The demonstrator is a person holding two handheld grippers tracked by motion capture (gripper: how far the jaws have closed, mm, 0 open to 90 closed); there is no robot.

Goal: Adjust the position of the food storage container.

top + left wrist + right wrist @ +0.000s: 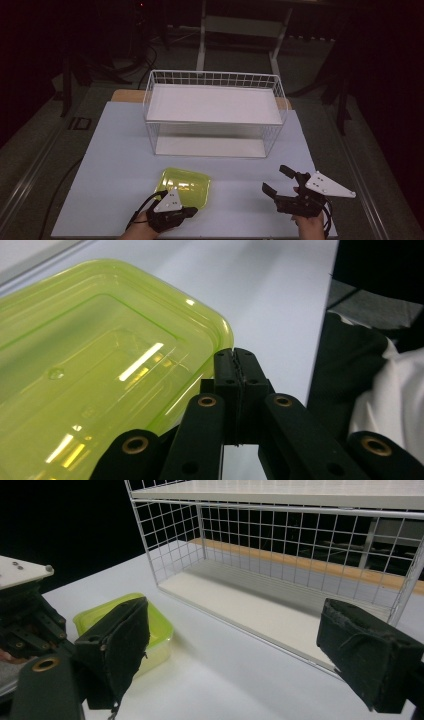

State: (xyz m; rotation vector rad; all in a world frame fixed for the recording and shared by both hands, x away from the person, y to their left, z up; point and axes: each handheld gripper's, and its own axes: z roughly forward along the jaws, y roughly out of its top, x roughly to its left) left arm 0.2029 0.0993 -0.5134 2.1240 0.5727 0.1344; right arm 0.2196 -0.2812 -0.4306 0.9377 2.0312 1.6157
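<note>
- High view: left gripper at near edge of yellow-green container — jaws pressed together on its rim.
- Container: translucent glossy plastic, rounded rectangle, on pale table.
- Right gripper — spread wide, well apart, before white wire shelf.

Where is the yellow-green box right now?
In the high view, the yellow-green box sits on the table's near left part, in front of the white wire shelf, with the left gripper at its near edge.
</note>
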